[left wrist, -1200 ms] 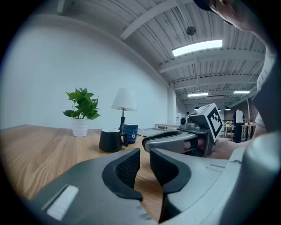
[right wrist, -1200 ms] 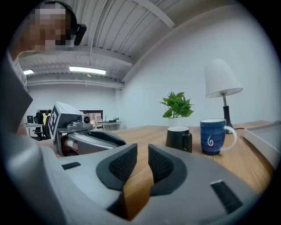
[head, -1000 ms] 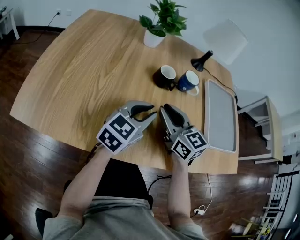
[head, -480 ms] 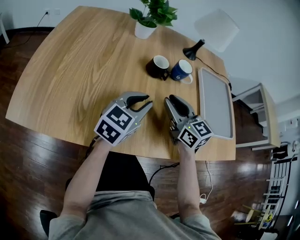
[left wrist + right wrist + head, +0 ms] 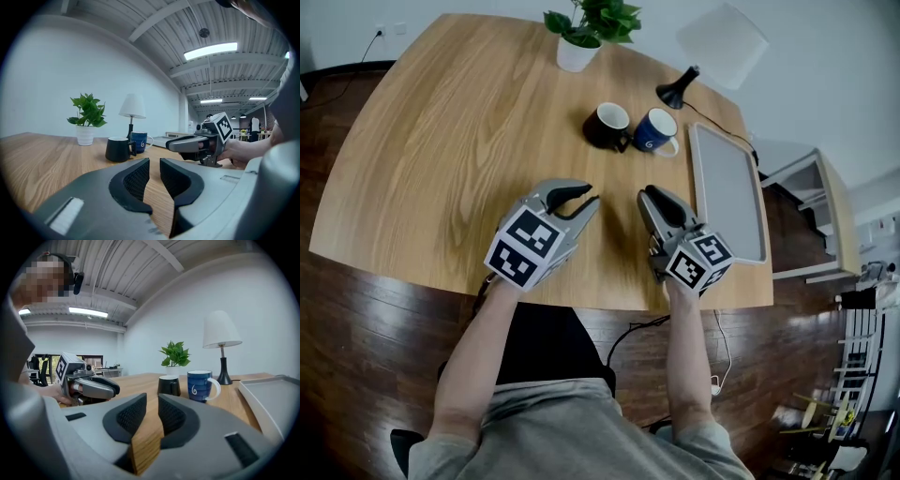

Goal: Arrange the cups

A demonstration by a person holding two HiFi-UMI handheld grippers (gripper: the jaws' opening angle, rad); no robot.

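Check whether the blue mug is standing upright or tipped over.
Upright. The blue mug stands on its base on the table, rim level and mouth facing up, beside the black mug.

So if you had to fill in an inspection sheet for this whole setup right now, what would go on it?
Surface: wooden table, bare across most of its top.
Job's things: black cup and blue cup, upright, side by side at the far end.
Clutter: grey tray, nothing in it; potted plant; lamp.
Grippers: left hand-held gripper has its jaws close together and is empty; right hand-held gripper has just closed its jaws and is empty. Both are short of the cups.
Cables: lamp's cable runs past the tray's far end; white cable on the floor.
Surroundings: dark wood floor; shelf unit beside the table.
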